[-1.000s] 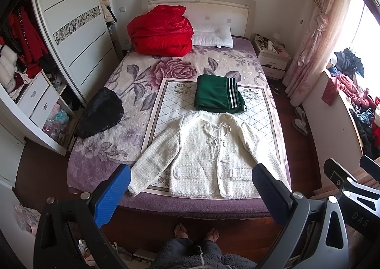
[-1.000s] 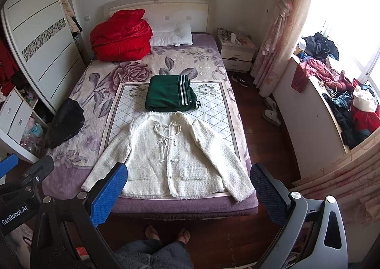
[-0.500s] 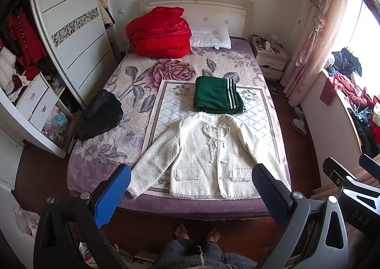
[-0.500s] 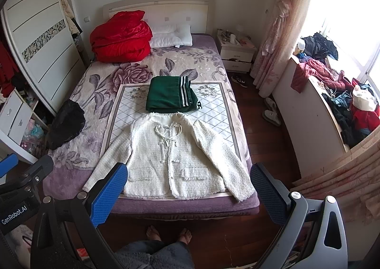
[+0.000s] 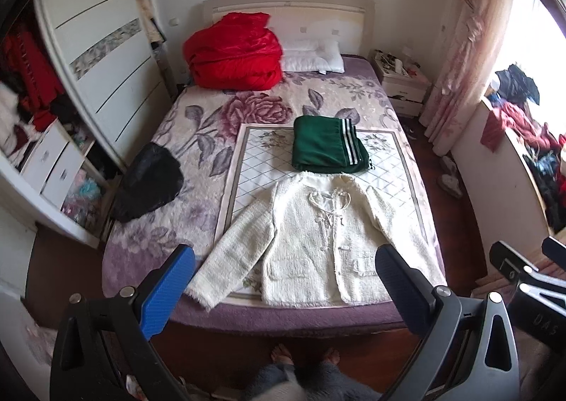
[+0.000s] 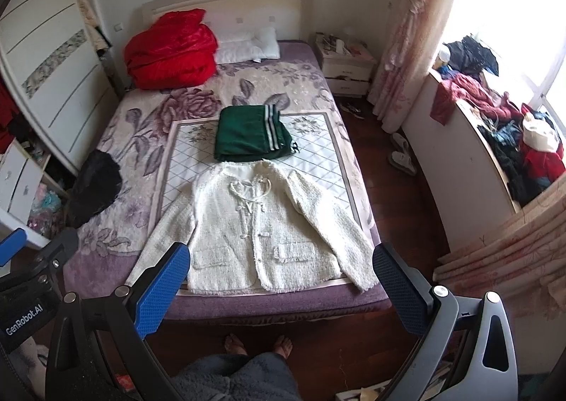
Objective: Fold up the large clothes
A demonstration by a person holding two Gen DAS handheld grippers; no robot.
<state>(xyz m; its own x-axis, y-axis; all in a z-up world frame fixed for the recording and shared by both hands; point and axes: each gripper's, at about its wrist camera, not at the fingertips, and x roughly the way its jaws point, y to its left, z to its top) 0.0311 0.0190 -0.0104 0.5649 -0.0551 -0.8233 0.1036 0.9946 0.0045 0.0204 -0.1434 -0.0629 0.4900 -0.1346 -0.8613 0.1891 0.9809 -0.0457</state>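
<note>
Fluffy cream-white cardigan jacket (image 5: pixel 318 242) lies flat, front up, at foot of floral purple bed (image 5: pixel 148 234), collar-to-hem axis running away from person; left gripper (image 5: pixel 283 280) and right gripper (image 6: pixel 281 277) both wide open, empty, above it; each nearer its own sleeve.

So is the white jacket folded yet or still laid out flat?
Spread flat. The white jacket lies face up at the foot of the bed, both sleeves angled outward and the front closed, with no fold in it.
</note>
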